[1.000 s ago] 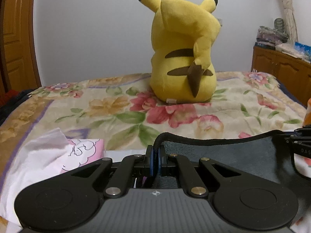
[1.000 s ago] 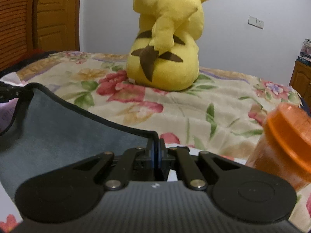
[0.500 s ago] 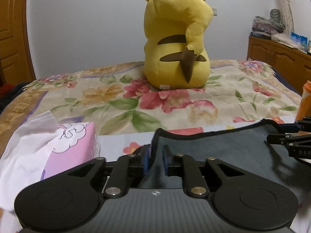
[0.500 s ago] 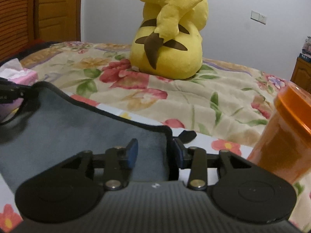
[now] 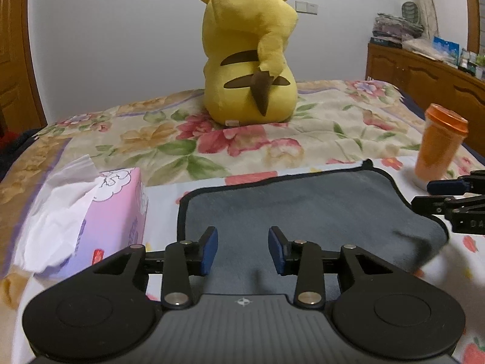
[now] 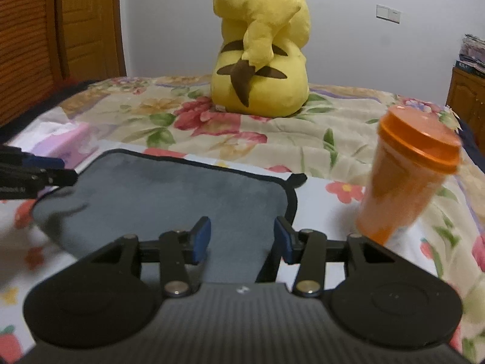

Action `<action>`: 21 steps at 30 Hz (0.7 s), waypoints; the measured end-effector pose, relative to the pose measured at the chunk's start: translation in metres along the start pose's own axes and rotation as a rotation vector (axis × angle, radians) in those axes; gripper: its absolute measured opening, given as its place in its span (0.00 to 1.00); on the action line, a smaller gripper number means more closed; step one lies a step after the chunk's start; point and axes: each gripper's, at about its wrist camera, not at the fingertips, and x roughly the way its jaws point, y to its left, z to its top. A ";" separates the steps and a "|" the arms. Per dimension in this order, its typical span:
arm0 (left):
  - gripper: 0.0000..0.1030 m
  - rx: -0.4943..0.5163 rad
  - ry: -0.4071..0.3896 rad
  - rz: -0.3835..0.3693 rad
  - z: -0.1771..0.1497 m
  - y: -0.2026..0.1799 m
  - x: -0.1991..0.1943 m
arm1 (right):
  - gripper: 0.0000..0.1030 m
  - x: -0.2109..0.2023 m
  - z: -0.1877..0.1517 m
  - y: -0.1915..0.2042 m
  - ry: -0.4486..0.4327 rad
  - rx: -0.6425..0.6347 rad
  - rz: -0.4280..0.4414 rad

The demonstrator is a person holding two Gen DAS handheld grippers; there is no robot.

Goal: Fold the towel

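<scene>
Towel lies flat beneath both open hand-held grippers.

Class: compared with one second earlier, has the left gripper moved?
Yes. The left gripper has opened and released the grey towel, and pulled back: the towel's far edge now lies farther ahead, toward the yellow plush.

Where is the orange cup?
The cup stands on the bed, right of the towel in the right wrist view, with Pikachu farther back.

Left tongs and right tongs gape wide.
</scene>
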 end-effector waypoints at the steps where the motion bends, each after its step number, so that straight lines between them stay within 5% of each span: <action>1: 0.40 0.002 0.003 -0.001 -0.001 -0.002 -0.004 | 0.46 -0.005 0.000 0.000 -0.002 -0.001 0.000; 6: 0.43 0.013 0.005 0.004 -0.001 -0.009 -0.022 | 0.46 -0.031 -0.003 0.003 -0.015 -0.007 0.004; 21: 0.81 0.027 -0.033 0.004 -0.003 -0.031 -0.085 | 0.51 -0.090 -0.006 0.011 -0.058 0.008 0.024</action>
